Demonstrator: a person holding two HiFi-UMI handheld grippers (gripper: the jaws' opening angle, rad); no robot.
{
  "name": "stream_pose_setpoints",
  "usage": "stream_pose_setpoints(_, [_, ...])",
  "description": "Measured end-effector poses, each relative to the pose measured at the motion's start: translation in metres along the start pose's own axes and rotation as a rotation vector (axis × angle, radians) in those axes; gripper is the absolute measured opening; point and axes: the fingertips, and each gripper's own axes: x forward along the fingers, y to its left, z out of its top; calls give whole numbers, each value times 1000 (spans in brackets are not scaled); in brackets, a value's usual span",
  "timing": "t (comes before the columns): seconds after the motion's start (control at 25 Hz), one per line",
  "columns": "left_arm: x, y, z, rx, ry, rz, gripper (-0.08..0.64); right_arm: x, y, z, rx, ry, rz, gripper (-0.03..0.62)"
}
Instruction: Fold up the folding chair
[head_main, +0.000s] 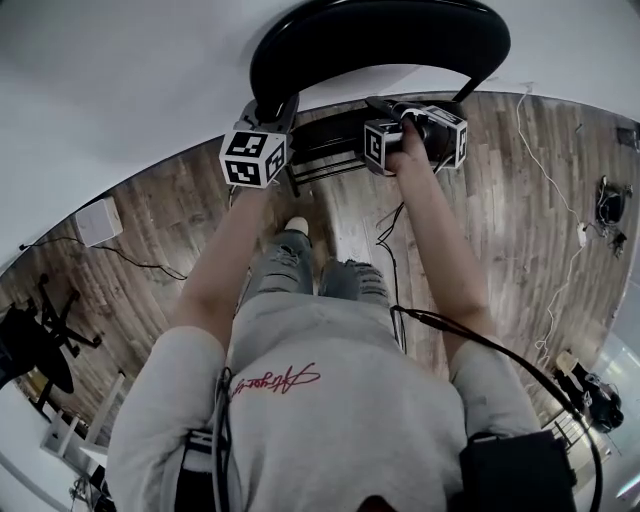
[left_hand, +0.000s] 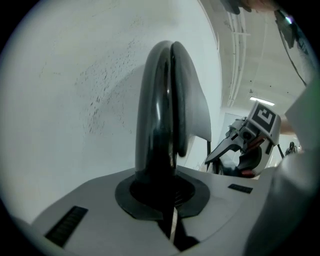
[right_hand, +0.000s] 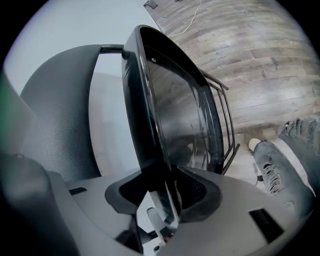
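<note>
The black folding chair stands in front of me, with its backrest (head_main: 380, 40) at the top of the head view. My left gripper (head_main: 278, 108) is shut on the backrest's lower left edge. In the left gripper view the backrest (left_hand: 162, 110) rises edge-on out of the left gripper (left_hand: 167, 187). My right gripper (head_main: 385, 105) is shut on the edge of the glossy seat. The right gripper view shows the seat (right_hand: 175, 110) tipped up out of the right gripper (right_hand: 167, 187), with the backrest (right_hand: 55, 110) to its left.
The chair's thin leg rungs (right_hand: 226, 125) run beside the seat. Below the arms are the person's torn jeans (head_main: 300, 270) and a shoe (right_hand: 257, 145). Cables (head_main: 560, 190) trail over the wood floor at right. A white wall (left_hand: 75, 75) is behind the chair.
</note>
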Motion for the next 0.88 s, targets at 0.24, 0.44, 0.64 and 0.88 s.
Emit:
stream_pose_setpoints(0.24, [4,2,20,49,-29,1,18,13,10,1,9,5,-16,163])
stream_pose_setpoints(0.44, [3,5,21,64,-25,28,18,23,23,-1,-20,26,-48,164])
stream_pose_setpoints(0.64, [-5,4,15,92,-18,11,18,22,21,-3,-96,36,-56,166])
stream_pose_setpoints(0.88, [-20,9,6,76,-27,26,34,25,23,1,-368,-66,60,199])
